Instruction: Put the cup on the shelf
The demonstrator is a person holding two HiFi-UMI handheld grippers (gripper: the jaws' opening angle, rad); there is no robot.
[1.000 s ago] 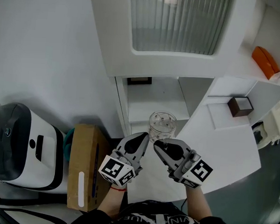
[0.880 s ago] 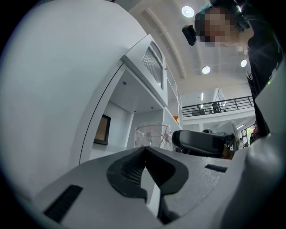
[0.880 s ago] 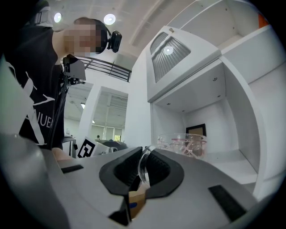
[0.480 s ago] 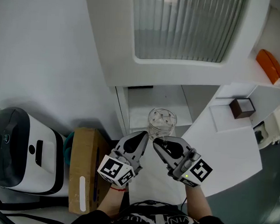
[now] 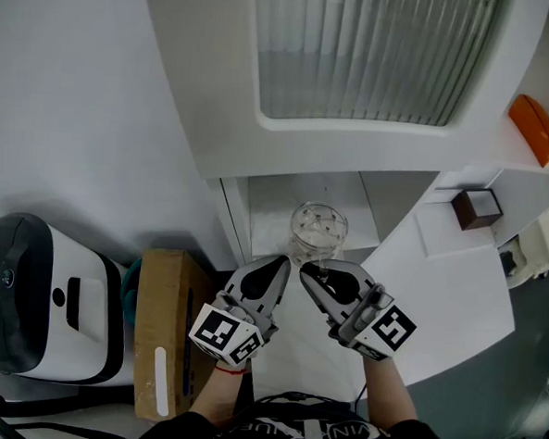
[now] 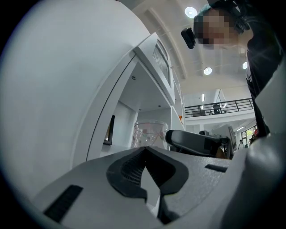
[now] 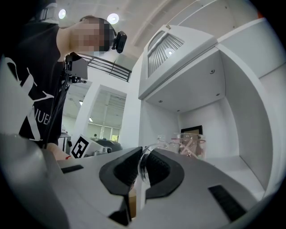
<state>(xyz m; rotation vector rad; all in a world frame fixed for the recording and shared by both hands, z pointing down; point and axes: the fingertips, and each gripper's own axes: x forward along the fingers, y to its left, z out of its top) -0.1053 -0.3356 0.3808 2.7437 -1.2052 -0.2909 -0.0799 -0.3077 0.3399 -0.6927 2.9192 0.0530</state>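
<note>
The clear glass cup [image 5: 318, 230], clamped by its handle in the right tool [image 5: 311, 277], has been carried nearer the shelf [image 5: 272, 229]; the left tool [image 5: 284, 266] is closed, empty.

Cardboard box [image 5: 164, 332] beside grey-topped white appliance [image 5: 29, 296]; brown box [image 5: 476, 208] on counter [image 5: 456, 290].

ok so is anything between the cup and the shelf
Nothing visible does. The right gripper holds the glass cup by its handle at the open shelf; only a small dark frame stands at its back.
</note>
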